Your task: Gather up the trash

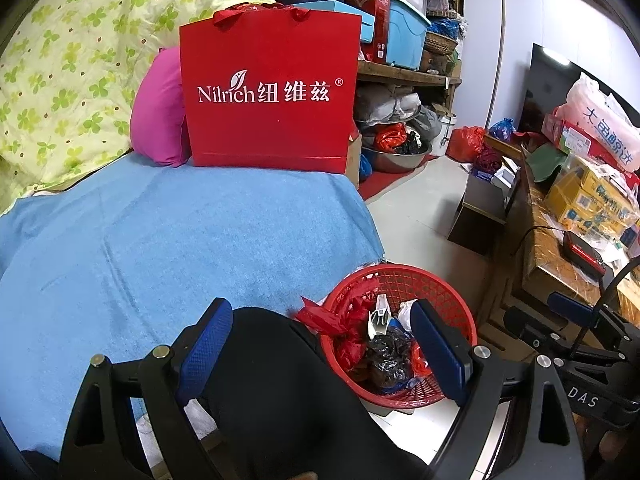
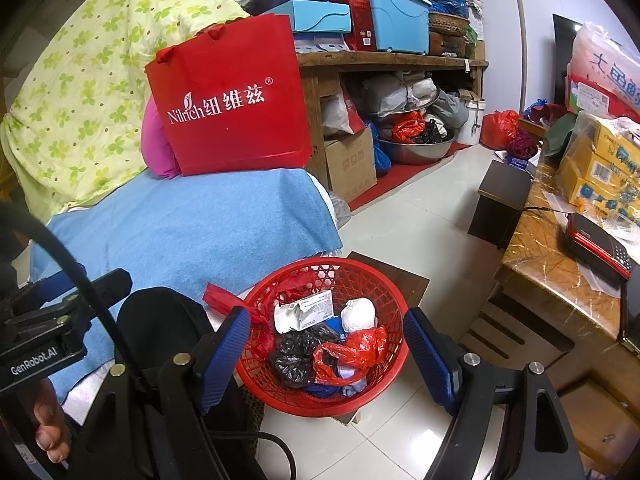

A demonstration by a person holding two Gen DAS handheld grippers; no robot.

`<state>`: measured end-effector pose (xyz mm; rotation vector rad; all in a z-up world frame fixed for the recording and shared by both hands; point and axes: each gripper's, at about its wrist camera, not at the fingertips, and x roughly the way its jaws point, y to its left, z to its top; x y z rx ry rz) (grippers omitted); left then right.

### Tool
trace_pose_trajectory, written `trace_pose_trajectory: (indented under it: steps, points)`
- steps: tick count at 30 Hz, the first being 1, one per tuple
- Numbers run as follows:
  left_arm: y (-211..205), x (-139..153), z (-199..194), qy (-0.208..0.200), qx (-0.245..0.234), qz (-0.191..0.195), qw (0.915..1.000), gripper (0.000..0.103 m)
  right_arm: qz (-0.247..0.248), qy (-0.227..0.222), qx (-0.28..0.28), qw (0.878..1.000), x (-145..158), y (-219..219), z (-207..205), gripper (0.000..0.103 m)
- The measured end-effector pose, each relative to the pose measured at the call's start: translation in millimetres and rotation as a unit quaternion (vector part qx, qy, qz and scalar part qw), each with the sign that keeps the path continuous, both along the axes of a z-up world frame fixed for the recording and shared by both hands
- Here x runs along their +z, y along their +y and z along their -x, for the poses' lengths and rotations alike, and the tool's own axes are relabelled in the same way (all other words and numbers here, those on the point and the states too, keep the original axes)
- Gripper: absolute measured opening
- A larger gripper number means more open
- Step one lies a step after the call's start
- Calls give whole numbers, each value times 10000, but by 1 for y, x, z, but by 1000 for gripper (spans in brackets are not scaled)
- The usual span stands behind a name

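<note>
A red plastic basket (image 2: pixel 376 280) stands on a low brown stool on the floor beside the bed; it also shows in the left wrist view (image 1: pixel 416 280). It holds trash: a white carton (image 2: pixel 306 308), a white paper wad (image 2: pixel 359 314), a black bag (image 2: pixel 296 354) and a red bag (image 2: pixel 352 352). My right gripper (image 2: pixel 326 354) is open and empty, above the basket. My left gripper (image 1: pixel 320 350) is open and empty, over the person's black-clad knee and the basket's left rim. The other gripper shows at each view's edge.
A red Nilrich paper bag (image 1: pixel 272 96) stands on the blue bed cover (image 1: pixel 180 232) against a pink pillow (image 1: pixel 160 112). A marble-topped table (image 2: pixel 548 264) with boxes and a red radio (image 2: pixel 596 246) is on the right. Cluttered shelves stand behind.
</note>
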<state>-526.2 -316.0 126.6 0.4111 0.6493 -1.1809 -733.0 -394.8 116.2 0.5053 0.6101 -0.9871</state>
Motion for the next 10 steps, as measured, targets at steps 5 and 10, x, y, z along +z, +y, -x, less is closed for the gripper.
trace_pose_trajectory:
  steps: [5, 10]
  points:
    - [2, 1, 5, -42, -94, 52, 9999, 90, -3, 13, 17, 10000, -2, 0, -2, 82]
    - [3, 2, 8, -71, -190, 87, 9998, 91, 16, 11, 10, 10000, -2, 1, -2, 82]
